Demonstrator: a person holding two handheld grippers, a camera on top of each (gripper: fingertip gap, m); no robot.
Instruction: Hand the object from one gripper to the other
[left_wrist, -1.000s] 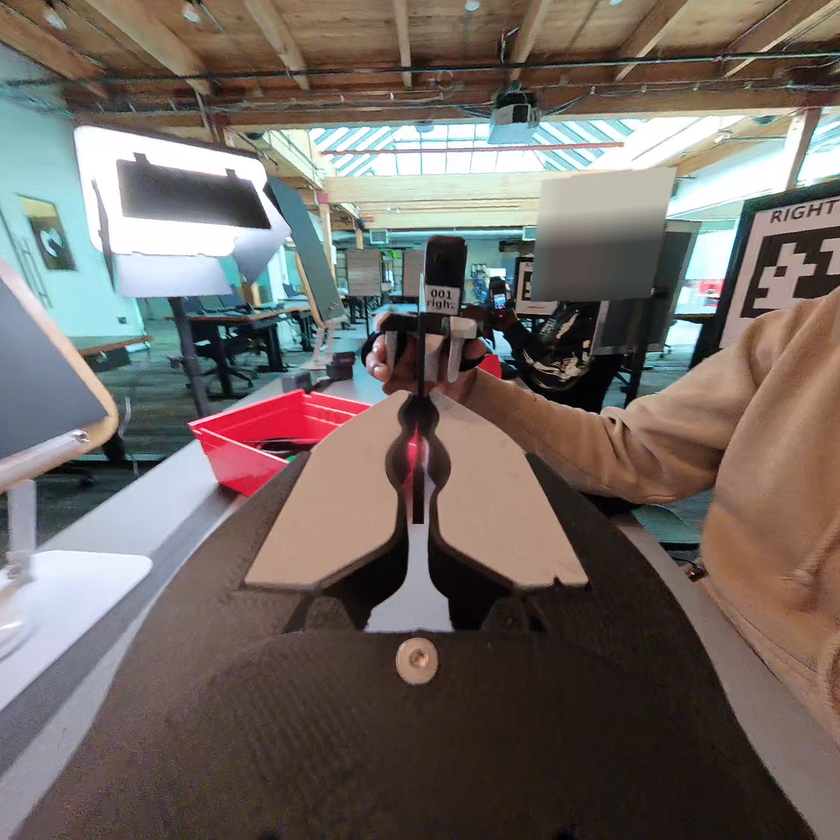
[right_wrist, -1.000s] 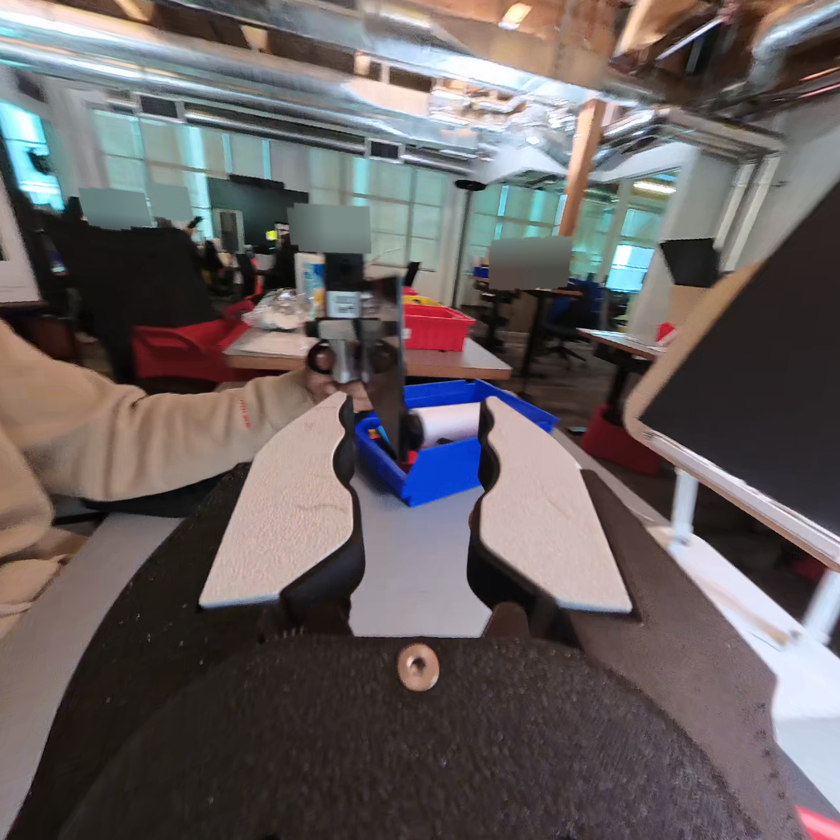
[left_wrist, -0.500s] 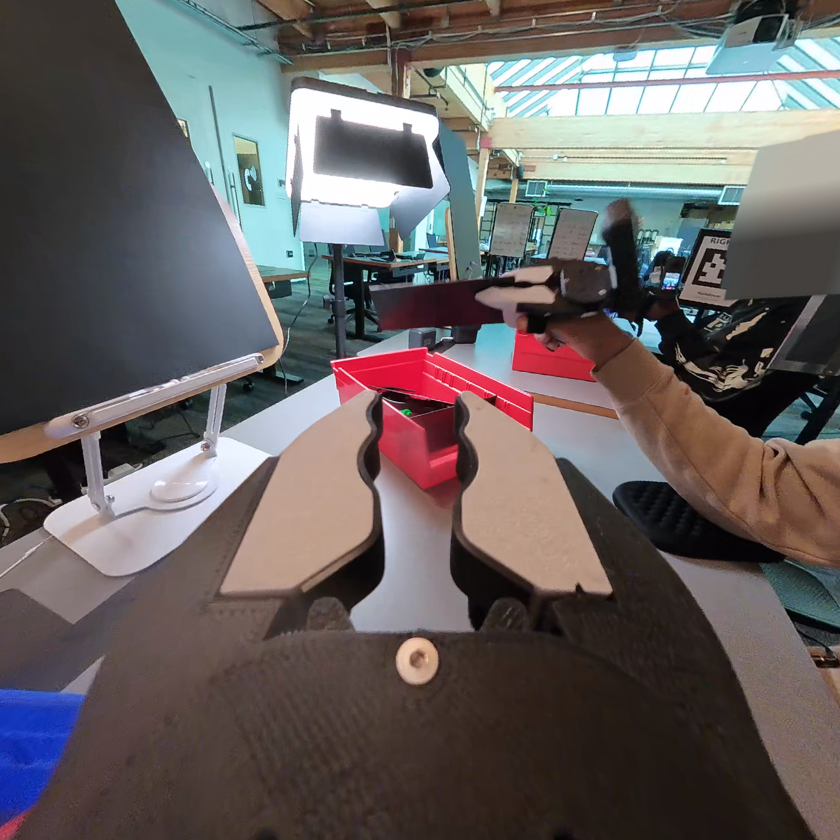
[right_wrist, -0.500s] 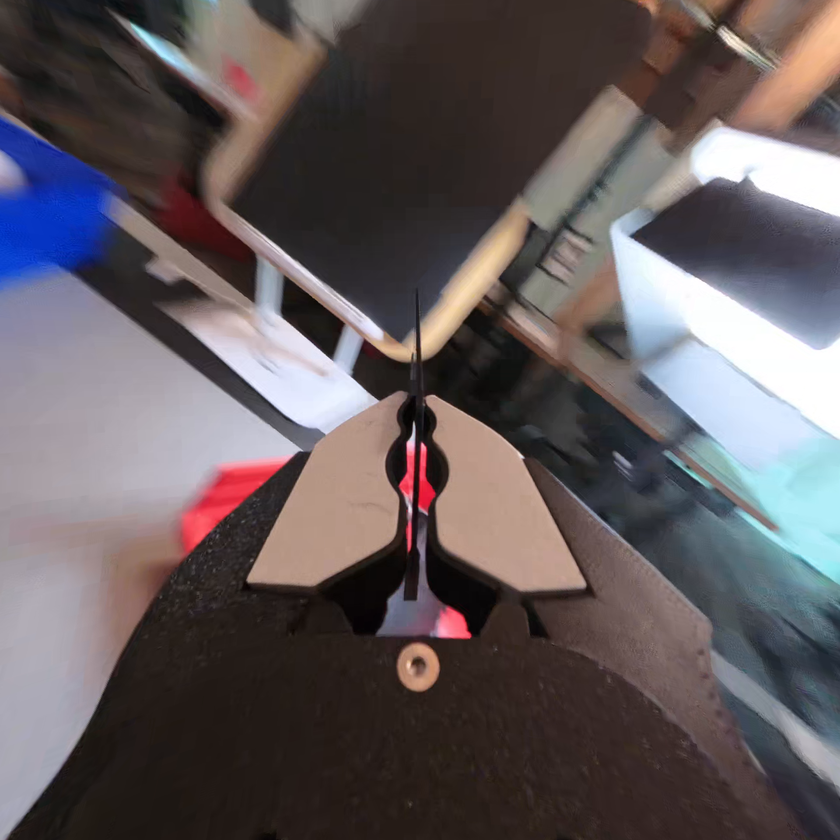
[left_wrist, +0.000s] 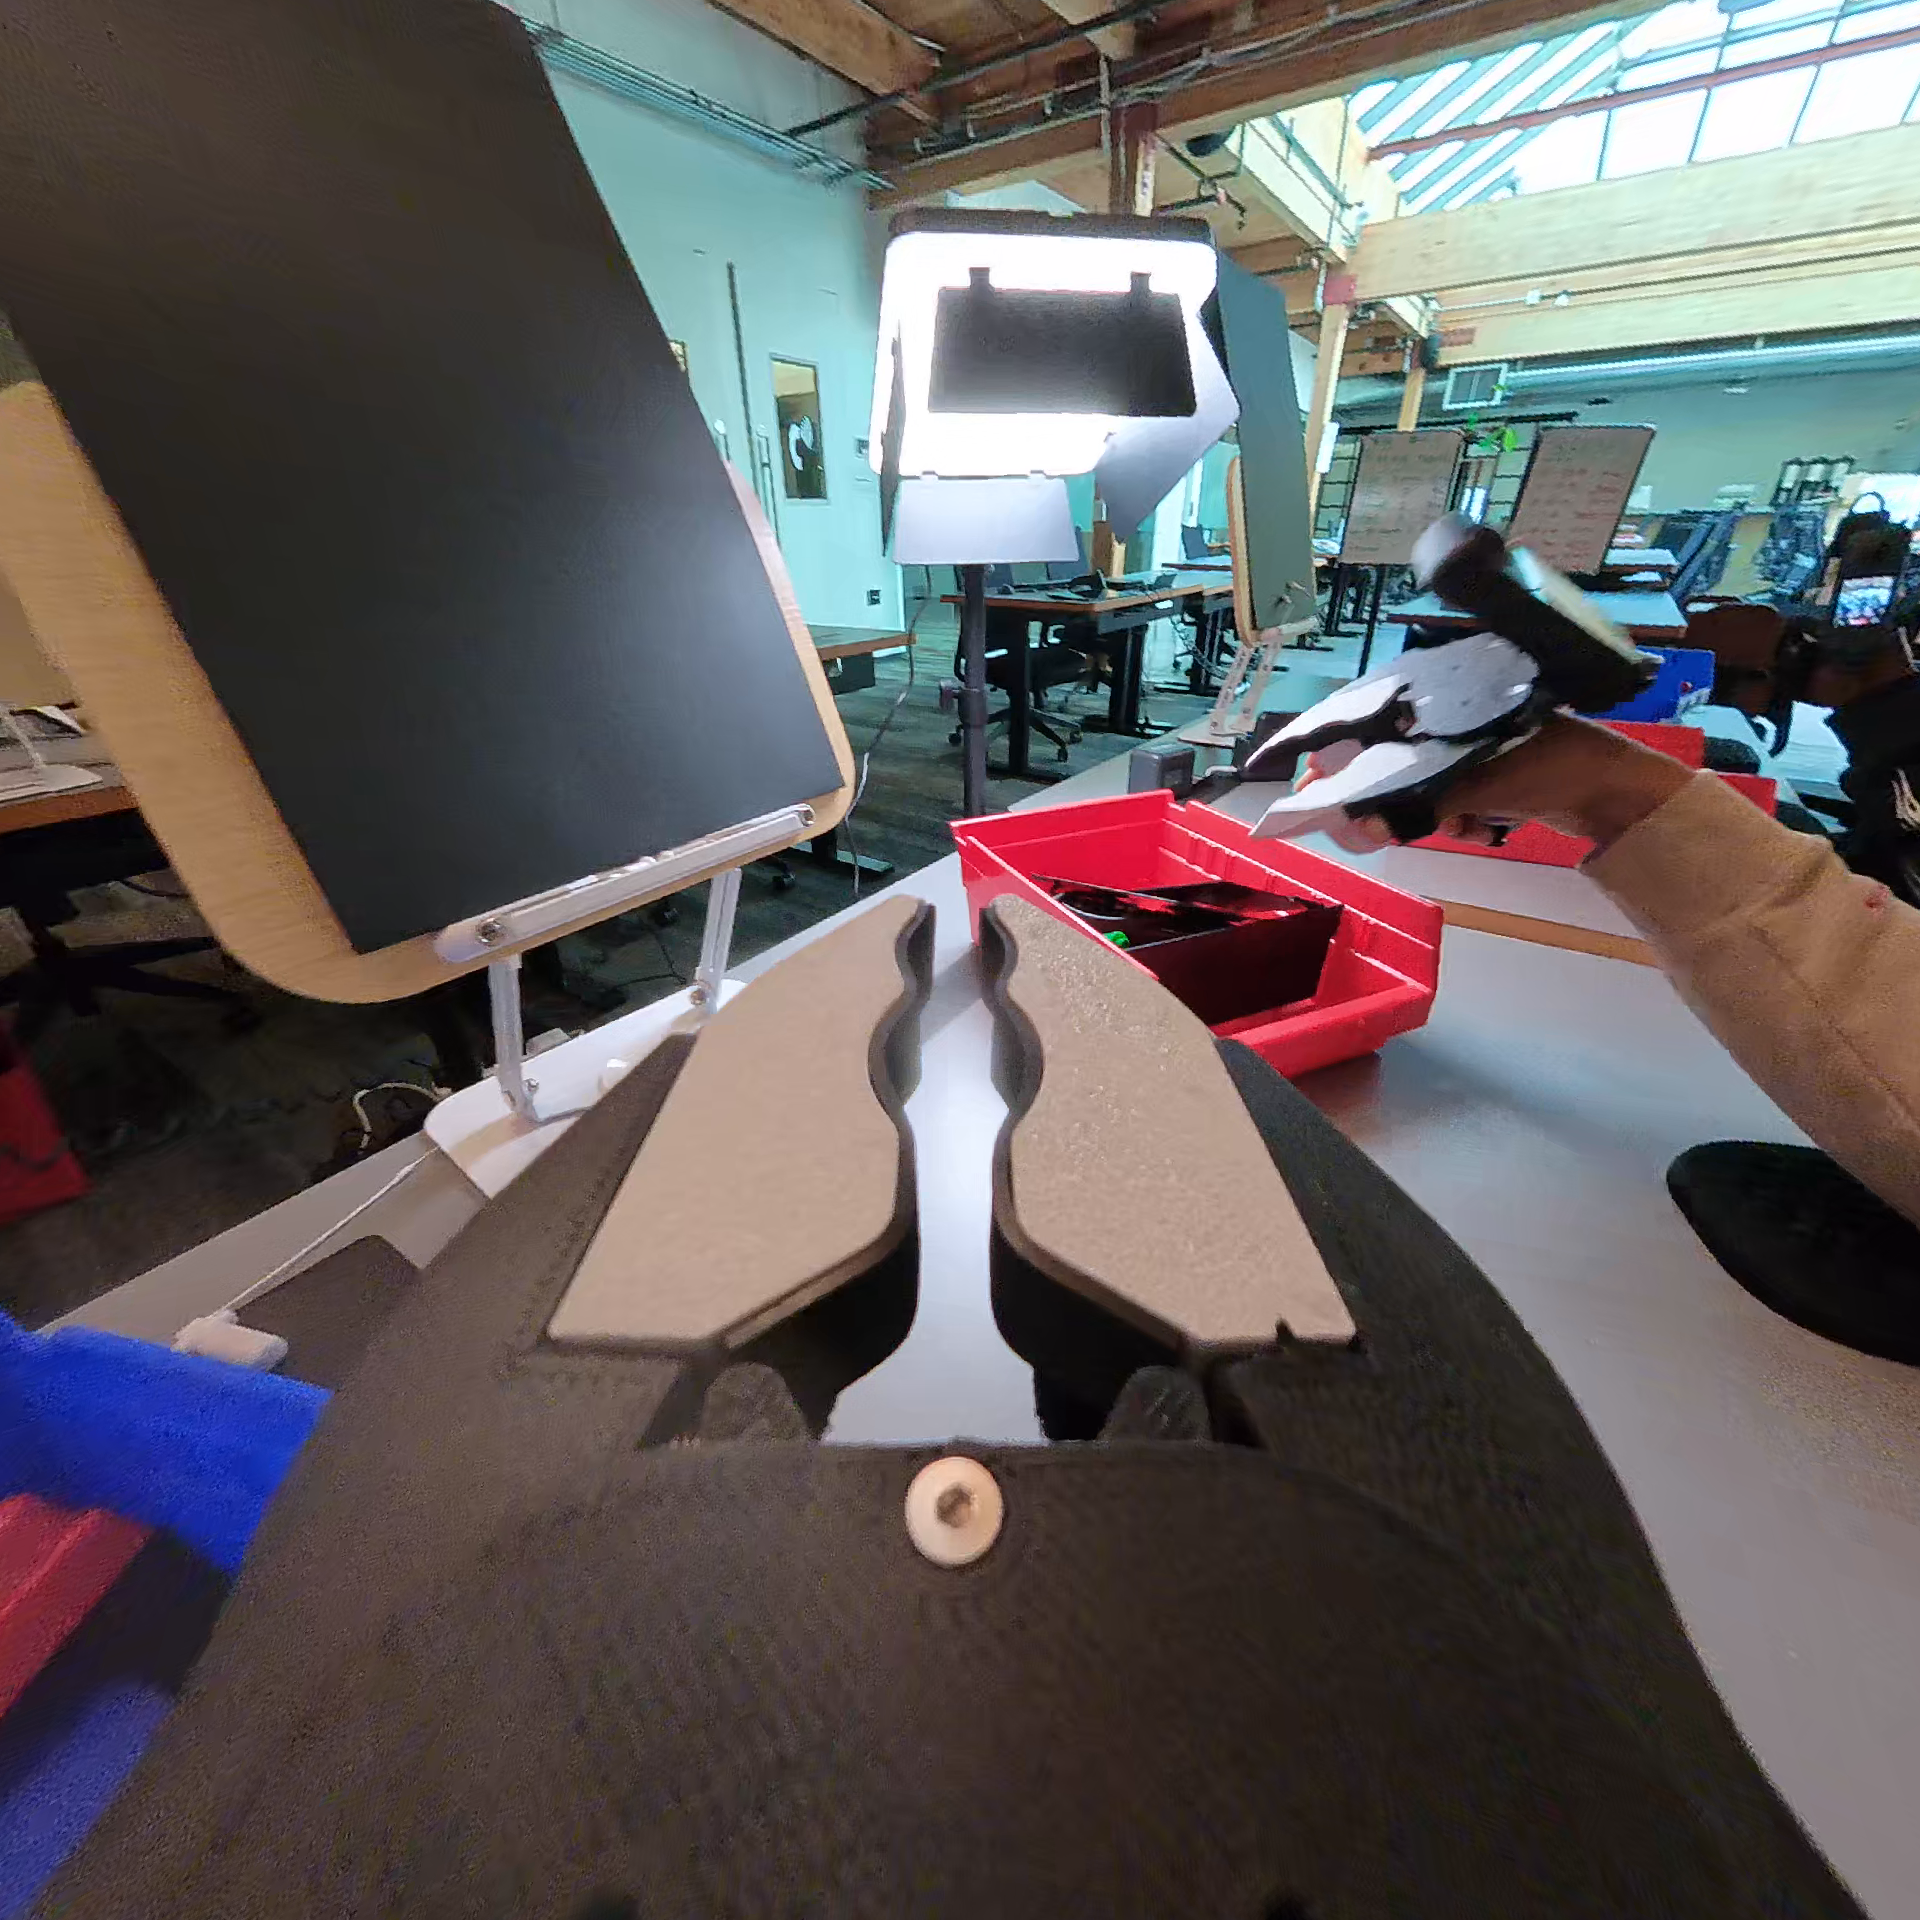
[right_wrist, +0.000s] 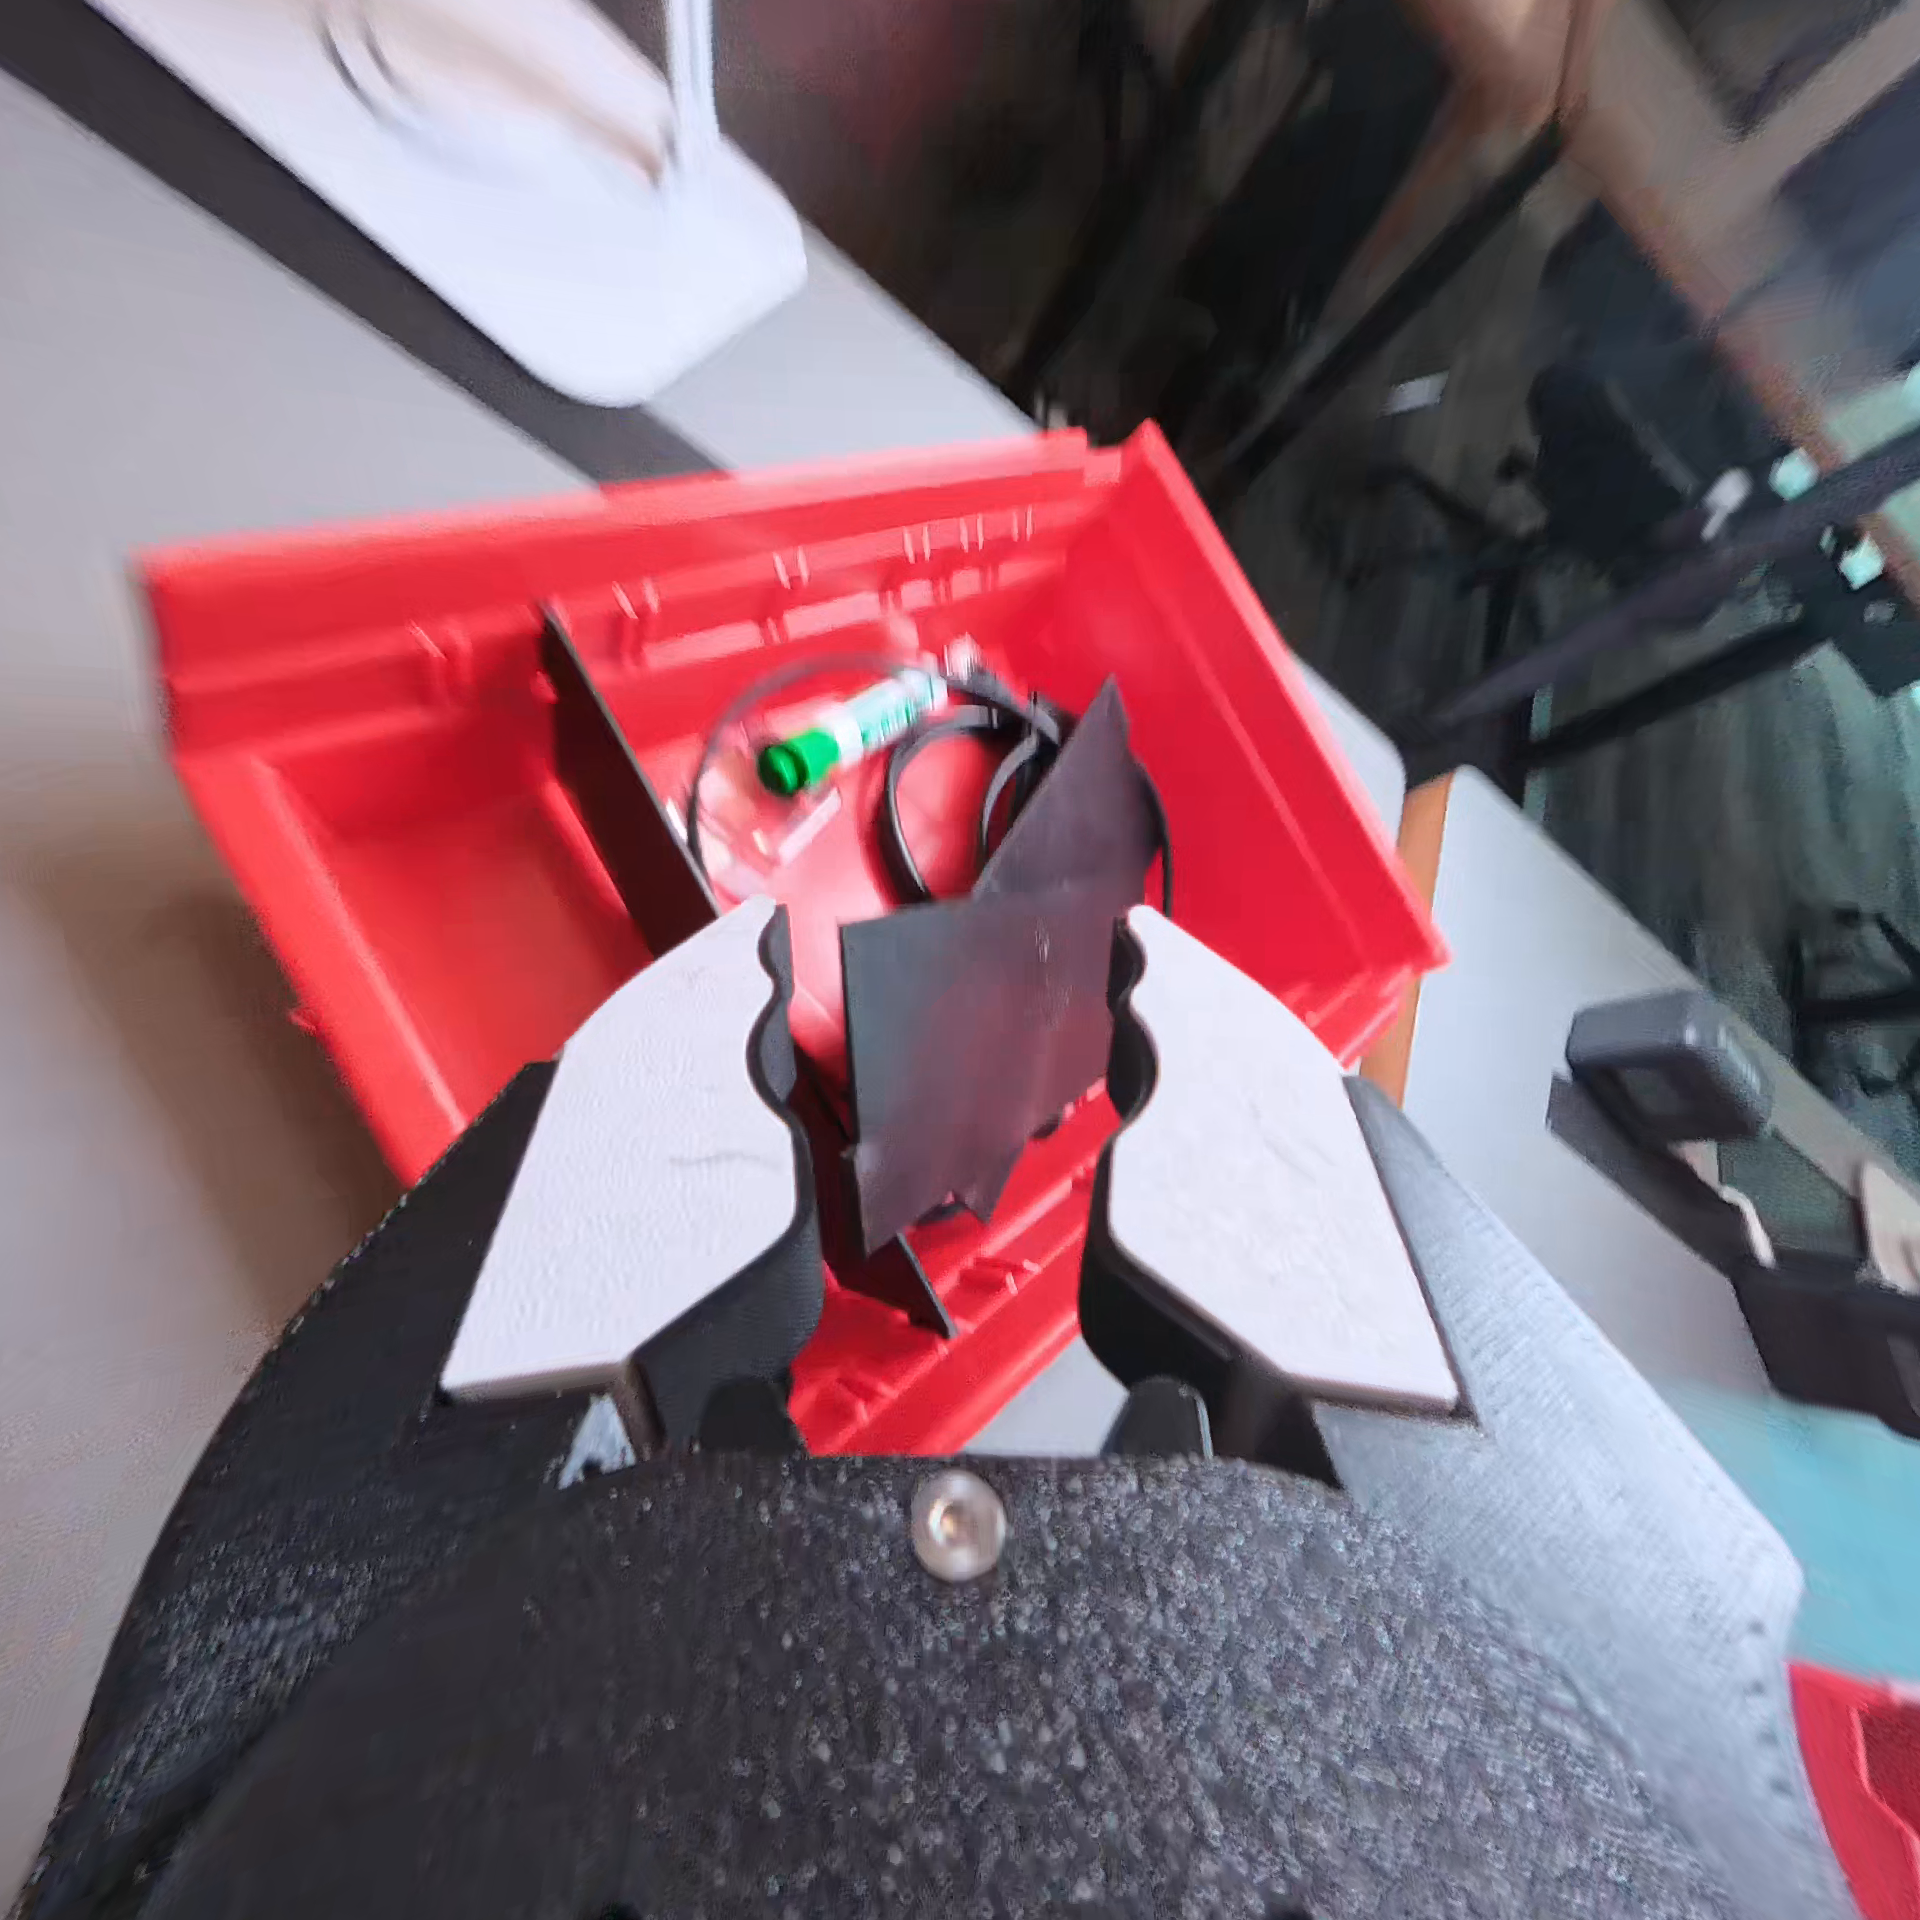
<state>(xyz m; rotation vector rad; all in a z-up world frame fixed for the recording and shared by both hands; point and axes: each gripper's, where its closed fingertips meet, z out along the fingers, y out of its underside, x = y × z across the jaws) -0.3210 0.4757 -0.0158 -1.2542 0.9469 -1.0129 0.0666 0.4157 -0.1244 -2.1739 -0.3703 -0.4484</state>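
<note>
**Left tongs** (left_wrist: 956, 909): you are holding them a narrow gap apart, with nothing between the pads; only bare table (left_wrist: 1558, 1143) is showing through the gap.

**Right tongs** (right_wrist: 953, 920): you are holding them wide apart, tipped nose-down over the red bin (right_wrist: 364, 644). They are clamping nothing.

**Black plate** (right_wrist: 977, 1039), the task's thing: it is showing in the gap of the right tongs but is not being gripped. It is lying tilted in the bin, its long axis running from near-left to far-right across the bin's length. The blur is hiding whether one edge is brushing the right-hand pad.

**Bearing for the coming move:** the plate is lying straight below and ahead of the right tongs. From the left tongs it is lying ahead and to the right, further off. The right hand (left_wrist: 1538, 779) is the nearer one, judging by both views.

**Bin contents, right wrist view only:** a black divider (right_wrist: 613, 790), a green-capped tube (right_wrist: 852, 732) and black cord loops (right_wrist: 935, 790) are lying beyond the plate.

**Left wrist view only:** it is showing the right tongs hanging clear above the bin's far rim, and the plate sitting low inside the walls.
</note>
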